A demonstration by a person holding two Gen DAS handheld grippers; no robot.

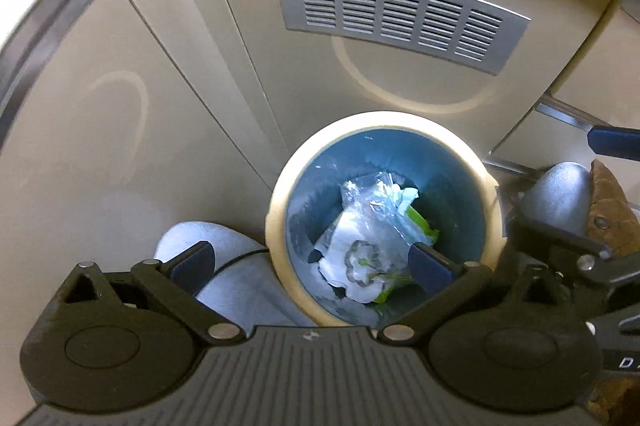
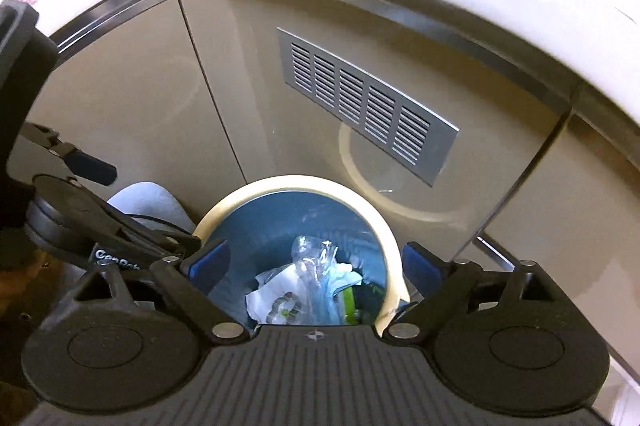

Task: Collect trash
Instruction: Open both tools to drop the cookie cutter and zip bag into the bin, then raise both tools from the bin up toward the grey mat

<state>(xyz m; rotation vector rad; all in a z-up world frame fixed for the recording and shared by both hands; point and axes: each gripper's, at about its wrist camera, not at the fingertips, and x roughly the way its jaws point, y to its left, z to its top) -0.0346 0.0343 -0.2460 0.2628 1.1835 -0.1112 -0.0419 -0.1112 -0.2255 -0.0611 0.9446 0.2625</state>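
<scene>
Blue pads on the left gripper (image 1: 312,262) stand wide apart with nothing between them, so it holds nothing; it hangs above the bin (image 1: 384,218) pointing steeply down, a pose that suits a drop into the opening. Beside the bin's left side lies a pale grey slipper (image 1: 188,238), probably the person's foot, which would explain the stance close to the cupboard (image 1: 240,66). Inside the bin, on its blue liner, sits the trash (image 1: 372,238): crumpled clear plastic, white paper and a green wrapper, well below the cream rim. To the right, the right gripper (image 2: 316,266) is likewise spread and empty over the same opening, so the load looks delivered.
</scene>
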